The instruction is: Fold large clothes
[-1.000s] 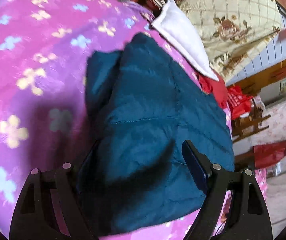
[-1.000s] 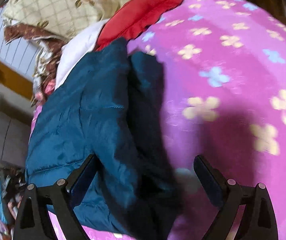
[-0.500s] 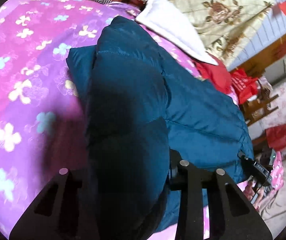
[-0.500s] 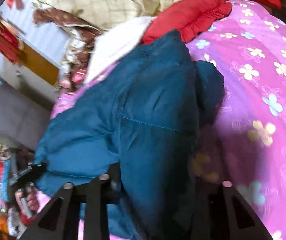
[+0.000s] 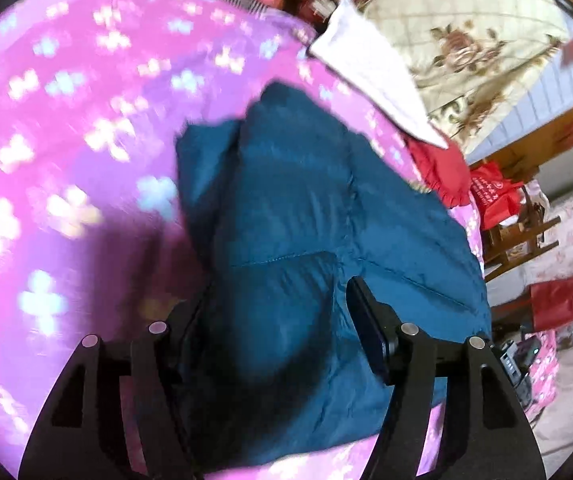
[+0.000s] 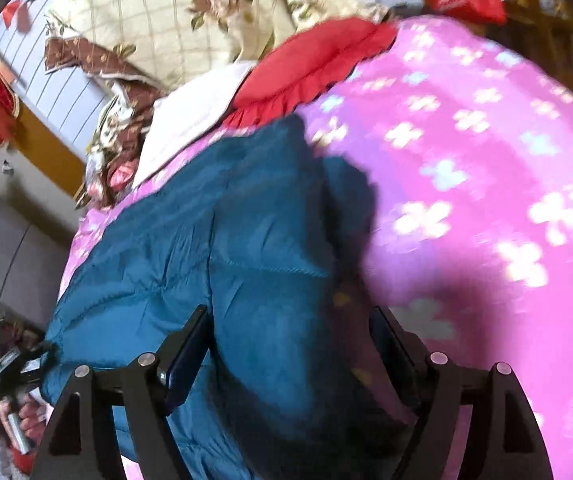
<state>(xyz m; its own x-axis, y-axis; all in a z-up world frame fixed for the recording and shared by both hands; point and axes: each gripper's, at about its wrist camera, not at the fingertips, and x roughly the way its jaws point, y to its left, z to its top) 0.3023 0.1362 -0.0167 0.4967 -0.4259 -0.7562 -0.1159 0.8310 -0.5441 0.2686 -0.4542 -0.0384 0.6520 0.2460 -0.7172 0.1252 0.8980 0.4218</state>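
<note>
A teal padded jacket (image 5: 306, 216) lies folded over itself on a pink flowered bedspread (image 5: 66, 140). It also shows in the right wrist view (image 6: 206, 248). My left gripper (image 5: 274, 316) is open, its jaws wide apart above the near edge of the jacket. My right gripper (image 6: 290, 336) is open too, over the jacket's right edge where it meets the bedspread (image 6: 486, 184). Neither holds cloth.
A white pillow (image 5: 370, 68), a red frilled cushion (image 6: 314, 68) and a cream flowered quilt (image 5: 466, 40) lie at the bed's head. Red bags (image 5: 494, 196) and a wooden rack stand beside the bed. The other gripper's handle (image 6: 14, 368) shows at lower left.
Half a second ago both grippers were shut on a fold of the jacket. Both have opened and let it go; the fold now lies on the jacket.
</note>
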